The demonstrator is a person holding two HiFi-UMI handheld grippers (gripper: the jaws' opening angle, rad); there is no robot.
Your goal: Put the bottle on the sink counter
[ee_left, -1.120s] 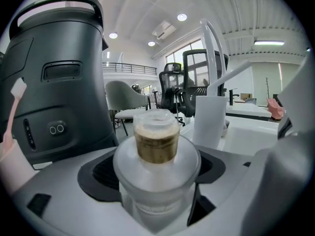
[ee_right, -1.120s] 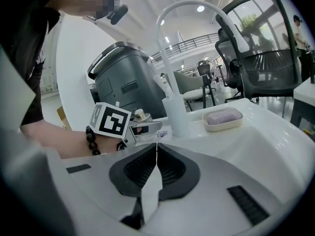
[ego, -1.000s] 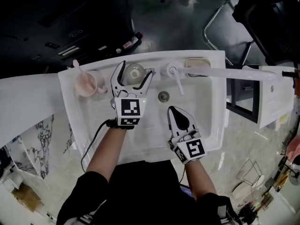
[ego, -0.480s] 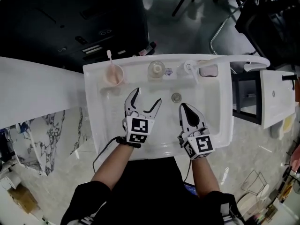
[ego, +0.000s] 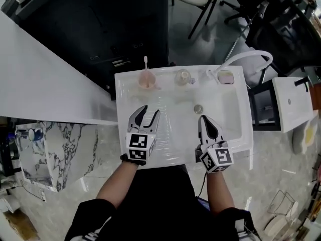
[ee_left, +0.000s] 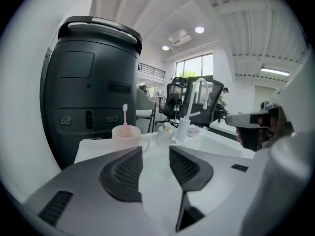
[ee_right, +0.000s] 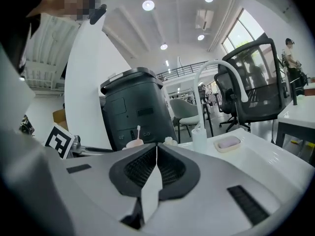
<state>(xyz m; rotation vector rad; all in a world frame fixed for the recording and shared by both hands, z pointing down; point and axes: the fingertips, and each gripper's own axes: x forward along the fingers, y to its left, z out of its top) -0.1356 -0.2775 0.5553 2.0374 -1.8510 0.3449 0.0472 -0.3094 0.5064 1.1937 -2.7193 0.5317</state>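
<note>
A small clear bottle (ego: 183,77) stands on the back ledge of the white sink (ego: 122,129), between a pink cup (ego: 146,78) and the faucet (ego: 214,74). My left gripper (ego: 149,111) hovers over the basin's left side, well short of the bottle, open; its jaws have just been closing and nothing is between them. In the left gripper view the bottle (ee_left: 164,134) shows far beyond the left gripper (ee_left: 156,154). My right gripper (ego: 203,119) is shut and empty over the basin's right front, and the bottle (ee_right: 170,141) sits past the right gripper (ee_right: 156,150) in its own view.
The pink cup (ee_left: 126,133) holds a toothbrush. A soap dish (ego: 225,77) with a pink bar sits right of the faucet. The drain (ego: 198,108) lies mid-basin. A large dark machine (ego: 120,29) stands behind the sink, office chairs (ego: 261,19) to the right.
Both grippers have drawn back from the sink's rear ledge toward the front. The left one left the bottle standing there and its jaws stand narrower. The right one stays shut.
</note>
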